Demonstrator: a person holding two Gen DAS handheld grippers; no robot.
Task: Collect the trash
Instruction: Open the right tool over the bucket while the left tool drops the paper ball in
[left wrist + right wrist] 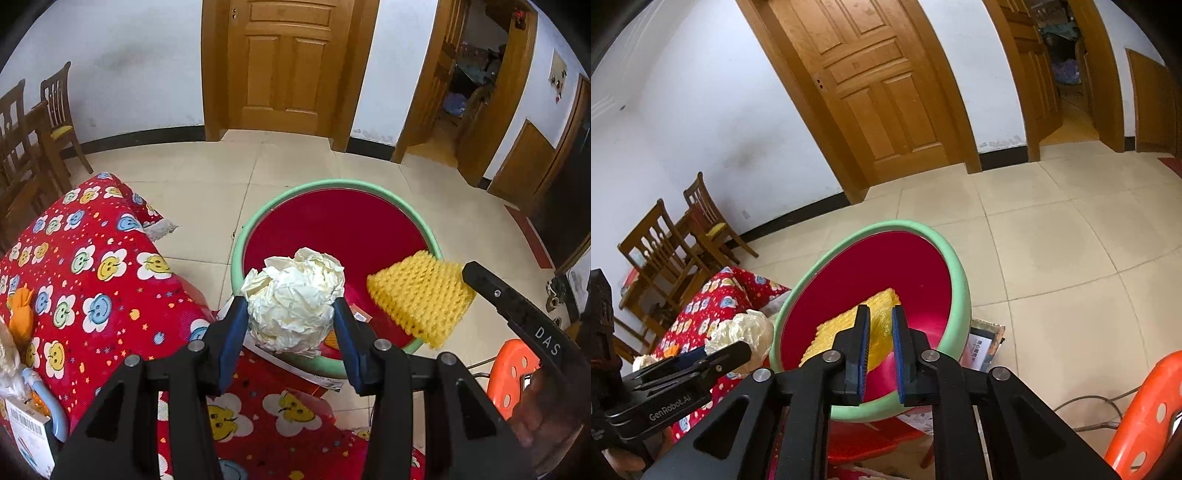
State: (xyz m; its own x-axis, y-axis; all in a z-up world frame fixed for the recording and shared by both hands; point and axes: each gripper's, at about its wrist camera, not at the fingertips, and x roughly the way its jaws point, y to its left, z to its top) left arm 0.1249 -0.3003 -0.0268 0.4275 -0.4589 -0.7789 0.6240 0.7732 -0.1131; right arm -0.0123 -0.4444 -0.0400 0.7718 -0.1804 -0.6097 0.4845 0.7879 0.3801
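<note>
A crumpled white paper ball (295, 295) sits pinched between the blue pads of my left gripper (290, 301), at the near rim of a round bin (321, 183) with a green rim and a red inside. The same paper ball (746, 328) and left gripper (713, 360) show at the lower left of the right wrist view. A yellow knitted cloth (421, 295) hangs over the bin's right side at the tip of my right gripper (476, 275). In its own view the right gripper (880, 310) has its jaws slightly apart, the yellow cloth (842, 332) between and below them, above the bin (886, 223).
A red cloth with smiley flowers (92, 280) covers the surface on the left, with a small box (26, 439) on it. An orange plastic stool (1145, 413) stands at the right. Wooden chairs (665, 251) are by the wall; papers (986, 347) lie under the bin on the tiled floor.
</note>
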